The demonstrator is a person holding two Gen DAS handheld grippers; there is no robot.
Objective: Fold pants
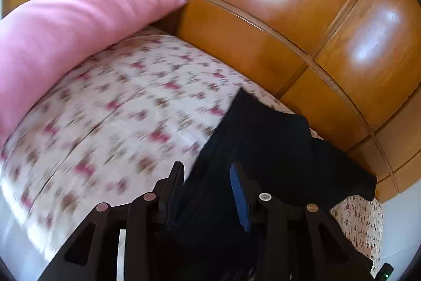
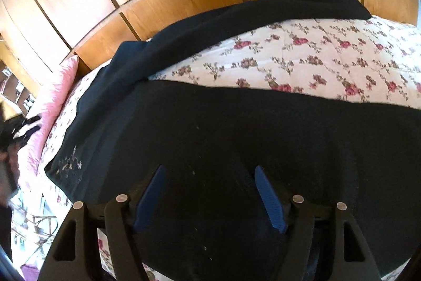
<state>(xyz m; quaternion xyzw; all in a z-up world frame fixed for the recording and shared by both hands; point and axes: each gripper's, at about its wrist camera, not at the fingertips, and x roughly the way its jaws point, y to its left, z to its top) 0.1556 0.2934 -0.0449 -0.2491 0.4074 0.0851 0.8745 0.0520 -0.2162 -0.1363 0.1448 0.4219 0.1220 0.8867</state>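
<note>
Dark pants (image 2: 236, 128) lie spread on the floral bedspread (image 2: 315, 57). One leg (image 2: 263, 12) runs along the far edge of the bed by the wooden panels, and the other part fills the foreground. Pale stitching (image 2: 69, 162) marks a near corner. My right gripper (image 2: 209, 167) hovers over the pants, jaws wide open, nothing pinched. In the blurred left wrist view my left gripper (image 1: 206, 167) stands with its jaws apart at the left edge of the pants (image 1: 263, 144), no fabric visibly pressed. From the right wrist view the left gripper (image 2: 26, 125) is off to the far left, over the pillow.
A pink pillow (image 1: 65, 38) lies at the left end of the bed, also in the right wrist view as the pink pillow (image 2: 60, 96). Glossy wooden wardrobe panels (image 1: 263, 17) rise right behind the bed. A person's hand (image 2: 8, 157) holds the left gripper.
</note>
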